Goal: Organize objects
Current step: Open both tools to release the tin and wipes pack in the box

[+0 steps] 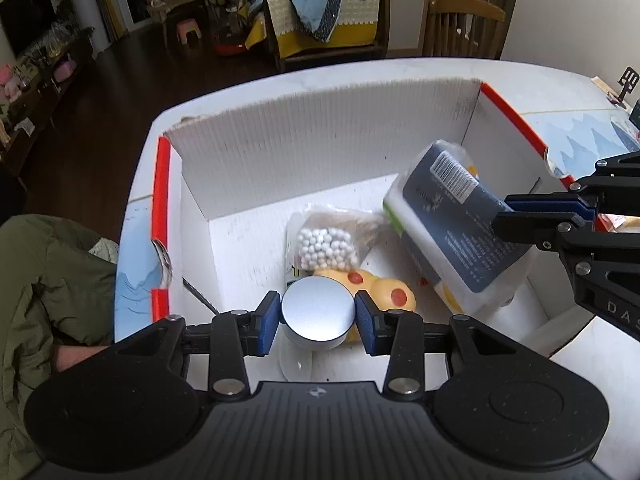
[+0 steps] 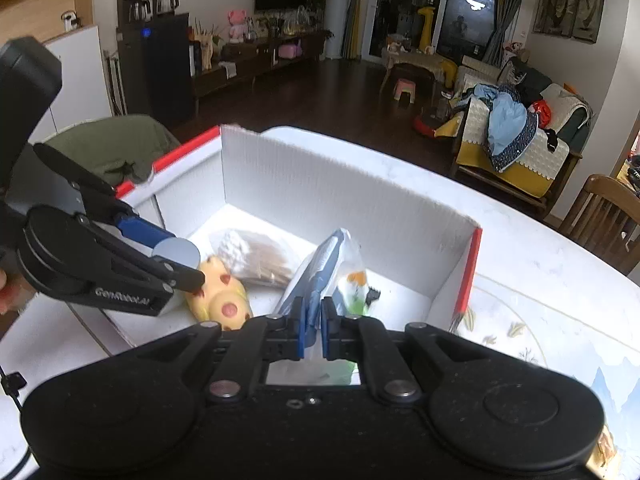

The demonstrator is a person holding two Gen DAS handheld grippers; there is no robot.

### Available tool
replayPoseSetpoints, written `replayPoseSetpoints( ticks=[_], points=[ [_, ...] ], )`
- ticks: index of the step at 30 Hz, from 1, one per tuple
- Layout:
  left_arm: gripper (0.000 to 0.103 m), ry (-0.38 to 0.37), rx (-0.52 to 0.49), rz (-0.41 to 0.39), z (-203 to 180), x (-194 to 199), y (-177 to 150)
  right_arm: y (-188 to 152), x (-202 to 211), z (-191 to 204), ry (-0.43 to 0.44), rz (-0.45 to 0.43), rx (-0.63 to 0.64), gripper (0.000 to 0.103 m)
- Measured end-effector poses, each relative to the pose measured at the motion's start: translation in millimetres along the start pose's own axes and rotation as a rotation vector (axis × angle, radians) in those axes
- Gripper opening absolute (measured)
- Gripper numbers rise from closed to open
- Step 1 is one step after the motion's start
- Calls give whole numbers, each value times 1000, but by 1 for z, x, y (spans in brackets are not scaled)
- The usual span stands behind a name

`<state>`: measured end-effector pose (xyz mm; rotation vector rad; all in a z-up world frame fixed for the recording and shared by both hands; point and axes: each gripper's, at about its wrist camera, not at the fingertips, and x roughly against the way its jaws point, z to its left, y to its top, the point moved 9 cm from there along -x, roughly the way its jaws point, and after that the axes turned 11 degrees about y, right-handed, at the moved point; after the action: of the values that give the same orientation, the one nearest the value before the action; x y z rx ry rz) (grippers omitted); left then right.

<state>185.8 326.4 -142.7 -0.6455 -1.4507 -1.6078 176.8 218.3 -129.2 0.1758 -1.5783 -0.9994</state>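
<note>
1. White corrugated box point(image 1: 320, 128), red-edged, open top, standing on the pale counter point(image 2: 540, 256).
2. Left claw point(image 1: 317, 312): clenched on a round silver-lidded tin point(image 1: 318, 308), blue pads pressing its left and right sides, held over the near part of the box.
3. Right claw point(image 2: 312, 330): clenched on the near edge of a plastic-wrapped packet point(image 1: 456, 216) with a dark blue label and barcode; the packet tilts up over the right half of the box.
4. Yellow soft toy with red spots point(image 1: 390, 292): on the box floor, just behind the tin.
5. Clear bag of small white beads point(image 1: 326, 246): on the box floor, beyond the toy, near the middle.
6. Olive-green garment point(image 1: 48, 280): left of the box, beside the counter.
</note>
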Motion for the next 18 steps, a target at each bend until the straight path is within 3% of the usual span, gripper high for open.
replayPoseSetpoints(
  ticks=[4, 9, 15, 18],
  points=[
    [39, -4, 5, 21, 0, -6, -3, -4, -2, -1, 0, 13, -6, 15],
    [39, -5, 13, 34, 1, -9, -4, -4, 0, -4, -14, 9, -21, 16],
    [40, -4, 17, 39, 0, -9, -4, -3, 4, -4, 5, 7, -36, 31],
    [45, -4, 16, 35, -1, -7, -5, -2, 8, -4, 15, -1, -41, 36]
  ],
)
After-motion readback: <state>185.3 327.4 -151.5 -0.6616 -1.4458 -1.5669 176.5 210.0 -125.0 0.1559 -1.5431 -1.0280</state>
